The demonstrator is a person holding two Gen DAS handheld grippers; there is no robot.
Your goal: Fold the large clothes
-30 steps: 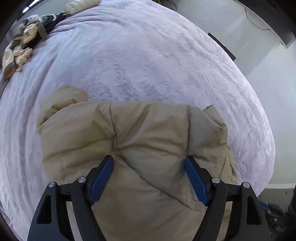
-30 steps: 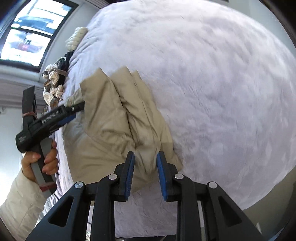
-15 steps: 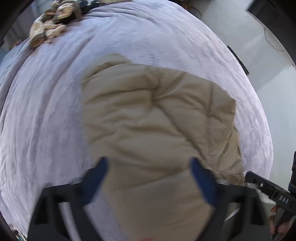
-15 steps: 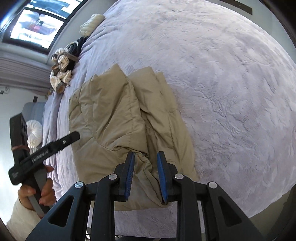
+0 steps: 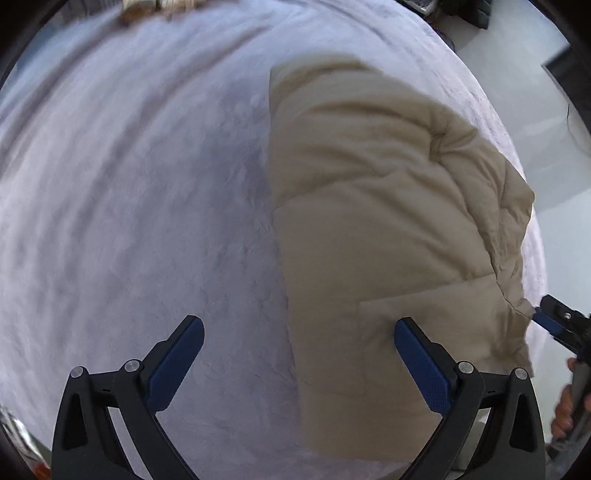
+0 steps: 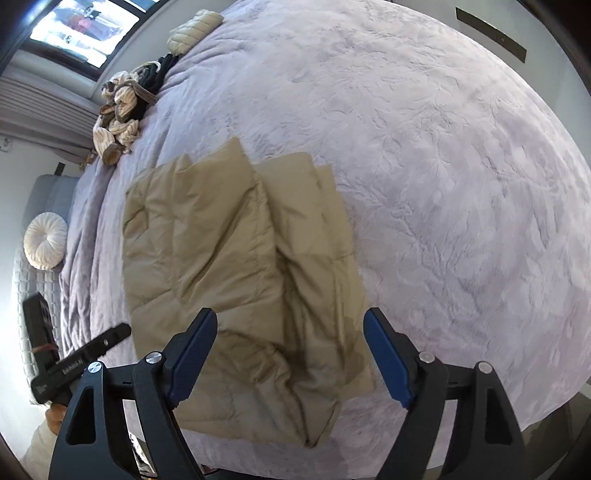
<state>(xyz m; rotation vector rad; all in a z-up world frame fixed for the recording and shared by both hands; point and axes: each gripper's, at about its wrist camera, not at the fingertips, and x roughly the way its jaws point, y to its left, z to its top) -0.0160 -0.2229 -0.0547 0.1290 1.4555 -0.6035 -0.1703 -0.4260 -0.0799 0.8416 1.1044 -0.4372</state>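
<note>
A tan puffer jacket [image 6: 236, 266] lies folded into a rough rectangle on the lilac bedspread [image 6: 443, 184]. It also shows in the left wrist view [image 5: 369, 221], filling the right half. My left gripper [image 5: 295, 362] is open and empty, hovering over the jacket's left edge. My right gripper [image 6: 291, 354] is open and empty, above the jacket's near end. The left gripper's body shows at the lower left of the right wrist view [image 6: 77, 365]. The right gripper's fingertips [image 5: 550, 321] show at the right edge of the left wrist view, next to the jacket's corner.
A heap of cream and dark clothes [image 6: 125, 96] and a pale folded puffer item [image 6: 194, 31] lie at the bed's far edge by the window. A round white cushion [image 6: 46, 240] sits on a grey seat at the left. Floor lies beyond the bed's right edge [image 5: 554, 166].
My right gripper has opened and let go of the jacket's edge. My left gripper has swung left, so the jacket now sits to its right. The jacket lies flatter.
</note>
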